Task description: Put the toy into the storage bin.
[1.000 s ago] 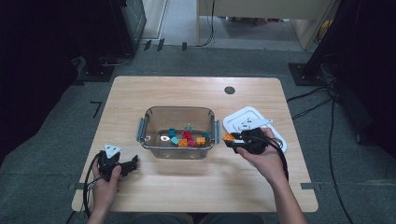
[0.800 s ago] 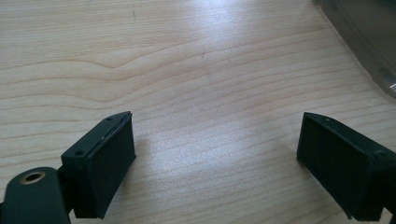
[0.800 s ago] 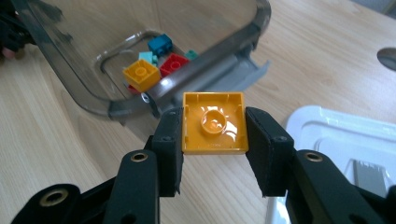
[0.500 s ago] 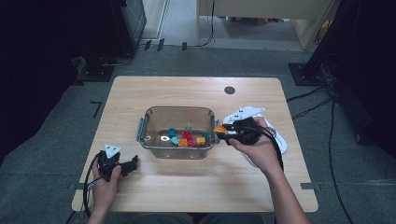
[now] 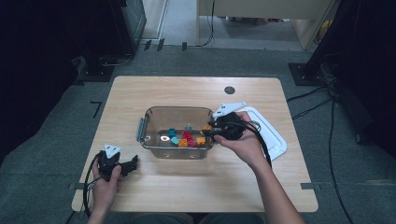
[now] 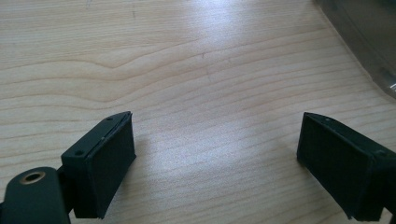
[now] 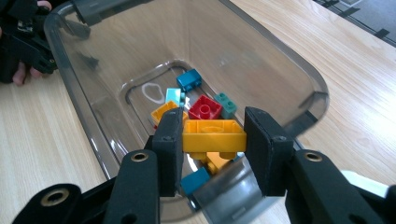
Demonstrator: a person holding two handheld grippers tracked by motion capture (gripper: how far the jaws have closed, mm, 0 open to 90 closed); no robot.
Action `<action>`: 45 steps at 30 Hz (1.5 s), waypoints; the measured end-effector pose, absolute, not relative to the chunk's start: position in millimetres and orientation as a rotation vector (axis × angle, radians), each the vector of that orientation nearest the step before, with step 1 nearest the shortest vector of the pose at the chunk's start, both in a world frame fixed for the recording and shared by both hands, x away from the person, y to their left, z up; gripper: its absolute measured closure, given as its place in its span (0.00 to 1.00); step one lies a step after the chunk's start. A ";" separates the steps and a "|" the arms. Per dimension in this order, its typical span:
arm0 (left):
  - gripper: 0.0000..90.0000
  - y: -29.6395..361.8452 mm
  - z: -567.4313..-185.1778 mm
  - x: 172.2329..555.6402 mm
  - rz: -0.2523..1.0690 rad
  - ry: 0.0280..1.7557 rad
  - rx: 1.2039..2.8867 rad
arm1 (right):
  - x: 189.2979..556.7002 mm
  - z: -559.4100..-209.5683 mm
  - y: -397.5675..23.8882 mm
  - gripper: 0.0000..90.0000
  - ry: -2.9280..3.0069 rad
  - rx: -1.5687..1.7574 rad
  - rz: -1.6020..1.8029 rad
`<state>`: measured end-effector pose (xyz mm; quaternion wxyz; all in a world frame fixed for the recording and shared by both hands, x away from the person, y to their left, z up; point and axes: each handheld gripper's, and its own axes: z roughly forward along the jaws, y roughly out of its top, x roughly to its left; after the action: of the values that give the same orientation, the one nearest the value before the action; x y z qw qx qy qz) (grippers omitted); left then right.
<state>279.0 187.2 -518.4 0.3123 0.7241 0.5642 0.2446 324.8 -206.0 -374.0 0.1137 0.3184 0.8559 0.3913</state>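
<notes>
Right gripper view: yellow brick (image 7: pixel 214 135) clamped flat between both pads of right gripper (image 7: pixel 212 149), hanging just above near rim of clear bin (image 7: pixel 299 84). Below, inside bin: red brick (image 7: pixel 204 108), teal bricks, more orange ones. Best carried a little deeper over bin before letting go, kept level, jaws parted only once past rim, so no bounce off wall. White lid (image 5: pixel 275 135) flat beside bin, on right gripper's side. Left gripper (image 6: pixel 215 158) wide open, nothing between pads, parked on bare wooden table (image 6: pixel 187 70) near bin's other end.
</notes>
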 end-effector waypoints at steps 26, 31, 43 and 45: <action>0.12 187.2 -518.4 279.0 0.646 1.489 1.910 | 331.5 -382.8 -180.1 0.64 2.559 0.891 1.143; 0.12 187.2 -518.4 279.0 0.645 1.488 1.911 | 329.6 -379.3 -185.7 0.64 2.538 0.894 1.155; 0.12 187.2 -518.3 279.4 0.644 1.488 1.913 | 321.5 -368.2 -207.6 0.64 2.486 0.913 1.183; 0.12 187.2 -518.3 279.4 0.644 1.488 1.913 | 320.4 -365.6 -213.5 0.64 2.477 0.920 1.181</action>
<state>279.4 187.2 -518.3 0.3117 0.7247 0.5640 0.2440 320.4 -213.5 -365.6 0.1233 0.3156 0.8492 0.4050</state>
